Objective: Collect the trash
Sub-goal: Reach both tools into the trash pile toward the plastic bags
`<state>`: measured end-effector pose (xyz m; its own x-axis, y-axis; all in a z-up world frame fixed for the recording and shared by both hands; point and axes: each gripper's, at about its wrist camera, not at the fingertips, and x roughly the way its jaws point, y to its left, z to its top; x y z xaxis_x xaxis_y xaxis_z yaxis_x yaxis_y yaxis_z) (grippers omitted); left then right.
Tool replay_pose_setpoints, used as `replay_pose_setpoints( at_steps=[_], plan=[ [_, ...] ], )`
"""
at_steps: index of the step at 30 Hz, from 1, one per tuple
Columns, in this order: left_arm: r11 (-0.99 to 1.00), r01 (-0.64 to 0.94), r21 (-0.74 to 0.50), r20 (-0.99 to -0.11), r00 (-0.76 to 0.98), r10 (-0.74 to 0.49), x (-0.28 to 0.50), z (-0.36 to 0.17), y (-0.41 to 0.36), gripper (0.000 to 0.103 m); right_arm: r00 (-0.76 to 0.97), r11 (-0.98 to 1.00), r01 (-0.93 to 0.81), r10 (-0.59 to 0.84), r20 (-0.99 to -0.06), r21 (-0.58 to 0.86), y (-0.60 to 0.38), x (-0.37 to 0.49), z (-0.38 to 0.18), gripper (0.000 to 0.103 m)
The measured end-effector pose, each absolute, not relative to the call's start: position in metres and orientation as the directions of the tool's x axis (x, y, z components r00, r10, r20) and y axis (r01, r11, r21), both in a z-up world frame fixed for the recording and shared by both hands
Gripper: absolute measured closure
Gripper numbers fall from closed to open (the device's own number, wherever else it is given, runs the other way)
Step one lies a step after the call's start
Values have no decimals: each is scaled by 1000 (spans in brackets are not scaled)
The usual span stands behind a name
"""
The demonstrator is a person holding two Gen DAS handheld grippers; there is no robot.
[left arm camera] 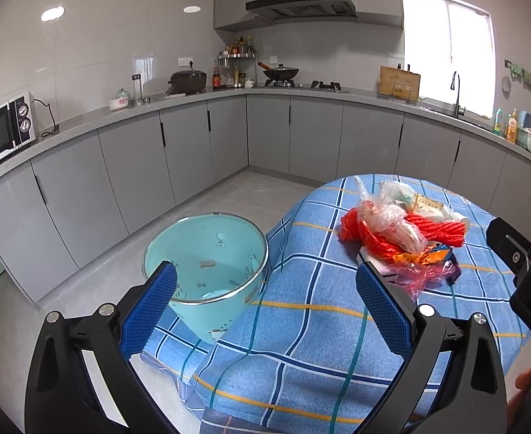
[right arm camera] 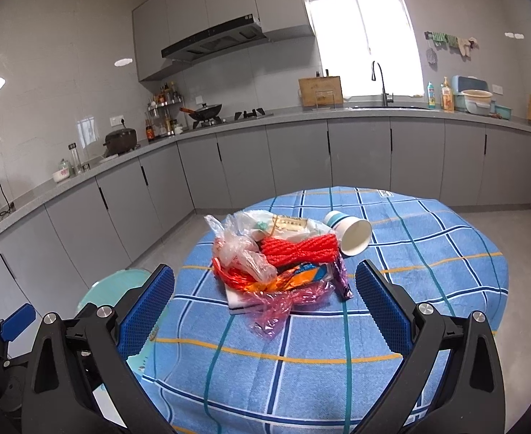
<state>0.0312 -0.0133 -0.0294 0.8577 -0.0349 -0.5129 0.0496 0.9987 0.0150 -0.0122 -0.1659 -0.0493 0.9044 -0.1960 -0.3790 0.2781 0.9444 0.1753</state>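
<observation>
Lying mouth-toward-camera, paper cup (right arm camera: 350, 233) beside trash pile (right arm camera: 279, 264); both hand-held grippers (left arm camera: 265, 289) (right arm camera: 265, 291) spread, empty.

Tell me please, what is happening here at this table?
A person holds two grippers over a round table with a blue checked cloth. Both the left gripper and the right gripper are open and hold nothing. A pile of trash, with crumpled plastic bags, red netting and wrappers, lies on the cloth, a tipped white paper cup beside it. A light turquoise bin stands by the table. Nothing is collected yet.
</observation>
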Motion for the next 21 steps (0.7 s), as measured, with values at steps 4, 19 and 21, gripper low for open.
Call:
replay_pose_setpoints(
  at_steps=[4,19,21],
  plan=[
    [998,59,22,-544,838,-37,44,-44,-15,6,888,940,298,-209,-410,166,-179,-2,-63,4],
    [994,109,14,-620,781,-77,110,-66,-46,6,852,927,332,-216,-477,173,-240,39,-84,5],
    [993,119,16,-620,780,-84,117,-65,-54,6,851,930,328,-214,-480,166,-248,48,-83,5]
  ],
)
